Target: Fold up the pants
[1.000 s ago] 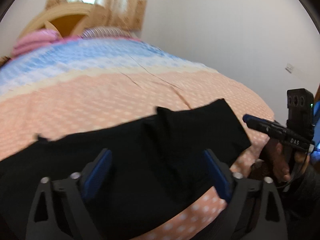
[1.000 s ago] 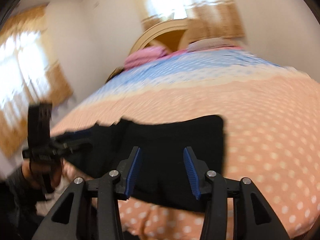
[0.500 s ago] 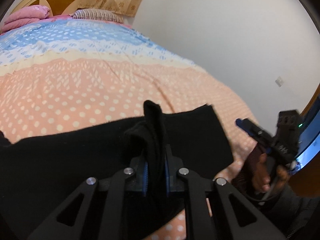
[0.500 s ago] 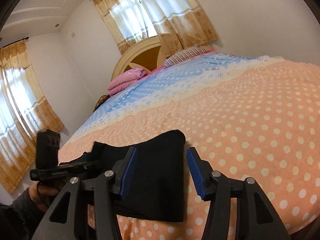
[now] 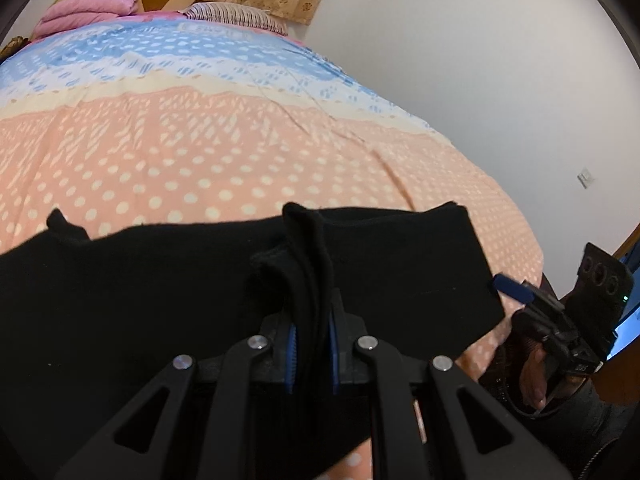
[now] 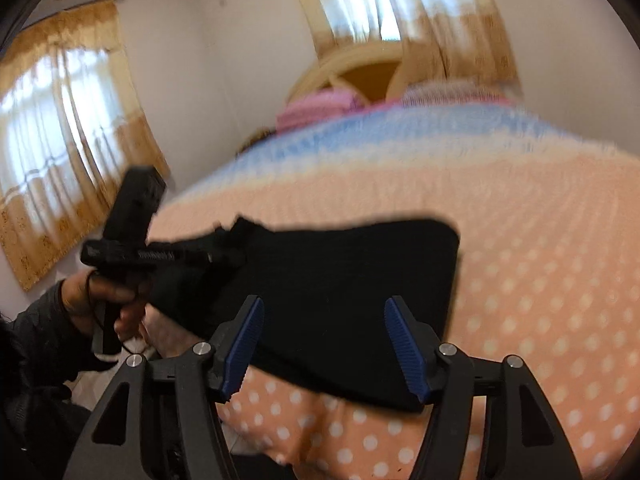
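Note:
Black pants [image 5: 400, 264] lie spread across the near edge of the bed; they also show in the right wrist view [image 6: 344, 272]. My left gripper [image 5: 313, 320] is shut on a bunched fold of the pants, which sticks up between its blue pads. In the right wrist view the left gripper [image 6: 192, 256] sits at the pants' left end. My right gripper [image 6: 324, 340] is open and empty, just short of the pants' near edge at their right end. In the left wrist view the right gripper [image 5: 516, 290] sits off the pants' right corner.
The bed [image 5: 200, 152] has a peach dotted cover with blue and white bands farther back. A pink folded blanket [image 5: 88, 10] and a striped pillow [image 5: 236, 16] lie by the wooden headboard. A white wall [image 5: 480, 80] runs along the right; curtained windows [image 6: 48, 140] are on the left.
My left gripper closed on a fold of the pants and has kept hold of it. My right gripper opened wider and moved closer to the pants' right end.

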A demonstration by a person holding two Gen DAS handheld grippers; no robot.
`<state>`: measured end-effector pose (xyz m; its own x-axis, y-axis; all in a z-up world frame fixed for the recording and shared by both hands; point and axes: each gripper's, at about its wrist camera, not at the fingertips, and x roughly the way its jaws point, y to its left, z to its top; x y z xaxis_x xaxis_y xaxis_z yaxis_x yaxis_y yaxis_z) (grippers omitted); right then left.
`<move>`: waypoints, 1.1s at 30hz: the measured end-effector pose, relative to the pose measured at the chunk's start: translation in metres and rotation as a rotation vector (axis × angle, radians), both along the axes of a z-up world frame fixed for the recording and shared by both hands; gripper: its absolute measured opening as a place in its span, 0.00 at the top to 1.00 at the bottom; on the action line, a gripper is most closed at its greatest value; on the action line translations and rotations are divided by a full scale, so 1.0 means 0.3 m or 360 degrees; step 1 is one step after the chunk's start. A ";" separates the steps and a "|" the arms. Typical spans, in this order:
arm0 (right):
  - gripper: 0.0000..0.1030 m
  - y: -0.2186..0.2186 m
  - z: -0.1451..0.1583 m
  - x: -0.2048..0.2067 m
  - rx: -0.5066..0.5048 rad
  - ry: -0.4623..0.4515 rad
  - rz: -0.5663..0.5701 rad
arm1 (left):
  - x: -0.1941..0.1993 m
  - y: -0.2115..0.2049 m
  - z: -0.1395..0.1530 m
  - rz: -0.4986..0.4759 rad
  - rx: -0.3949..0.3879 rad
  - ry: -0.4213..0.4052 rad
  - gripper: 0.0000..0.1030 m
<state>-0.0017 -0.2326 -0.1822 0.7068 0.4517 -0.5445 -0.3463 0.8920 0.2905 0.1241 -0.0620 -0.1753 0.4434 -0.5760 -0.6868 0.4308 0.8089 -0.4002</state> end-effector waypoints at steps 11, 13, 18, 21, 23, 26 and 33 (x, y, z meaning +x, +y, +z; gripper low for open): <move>0.37 0.036 0.042 -0.022 -0.0078 -0.0094 0.0026 | -0.042 0.068 0.043 0.0041 0.0052 -0.0126 0.60; 0.37 0.096 0.076 -0.022 -0.0106 -0.0125 0.0100 | -0.062 0.111 0.071 0.0084 0.0086 -0.0203 0.44; 0.37 0.278 0.077 0.018 -0.0122 -0.0120 0.0313 | -0.100 0.313 0.102 0.0287 0.0234 -0.0305 0.35; 0.37 0.401 0.035 0.055 -0.0185 -0.0083 0.0448 | -0.114 0.485 0.094 0.0477 0.0341 -0.0309 0.35; 0.37 0.461 -0.016 0.085 -0.0253 0.0017 0.0497 | -0.127 0.617 0.081 0.0633 0.0393 -0.0301 0.35; 0.37 0.491 -0.064 0.106 -0.0332 0.0026 0.0466 | -0.154 0.821 0.055 0.0874 0.0409 -0.0265 0.35; 0.37 0.420 0.001 0.086 -0.0142 -0.0039 0.0434 | -0.178 1.036 -0.039 0.1092 0.0326 -0.0181 0.35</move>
<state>0.0240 -0.1065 -0.1819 0.5792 0.5779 -0.5749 -0.5827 0.7867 0.2038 0.0706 0.2488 -0.1870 0.7339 -0.0068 -0.6792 -0.1710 0.9659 -0.1945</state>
